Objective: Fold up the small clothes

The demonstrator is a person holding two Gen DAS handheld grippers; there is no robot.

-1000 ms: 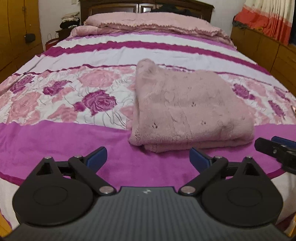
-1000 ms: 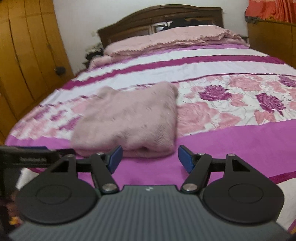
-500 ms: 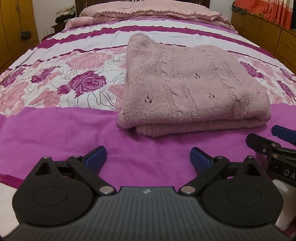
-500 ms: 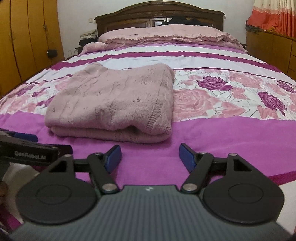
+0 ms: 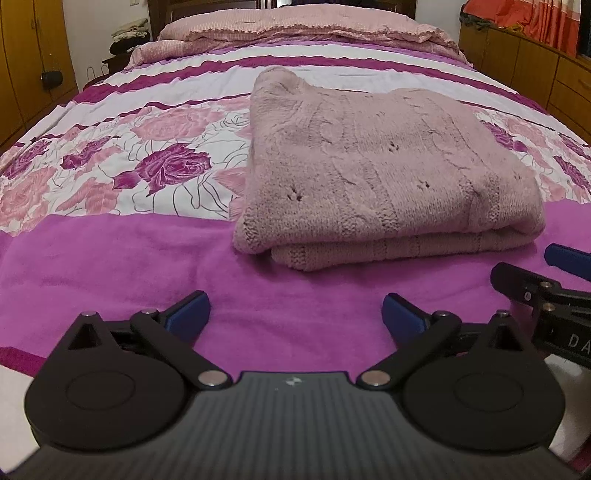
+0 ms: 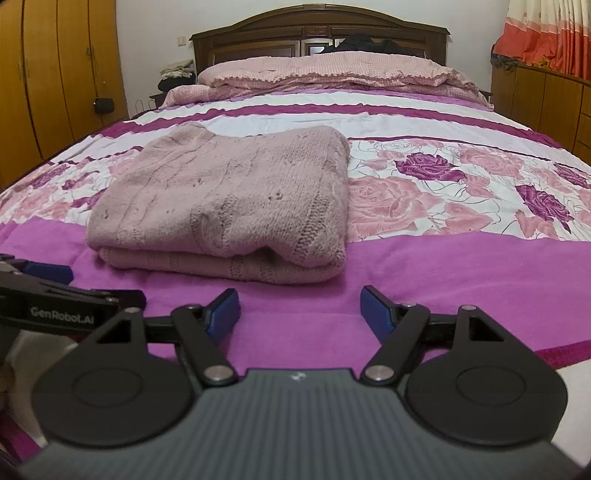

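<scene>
A pink knitted sweater (image 5: 376, 173) lies folded in a flat rectangle on the bed, its folded edges facing me; it also shows in the right wrist view (image 6: 229, 199). My left gripper (image 5: 295, 314) is open and empty, hovering over the magenta band of the bedspread just short of the sweater's near edge. My right gripper (image 6: 299, 306) is open and empty, also just short of the sweater. Each gripper shows at the edge of the other's view.
The bed has a floral pink and magenta bedspread (image 5: 110, 251) with a pink quilt (image 6: 325, 70) and a wooden headboard (image 6: 317, 33) at the far end. Wooden wardrobes (image 6: 55, 74) stand left, wooden cabinets (image 6: 546, 99) right.
Both grippers have steadied close to the bed in front of the sweater after tilting and shifting; the sweater now looks nearer. Both jaws stayed open and the sweater has not moved.
</scene>
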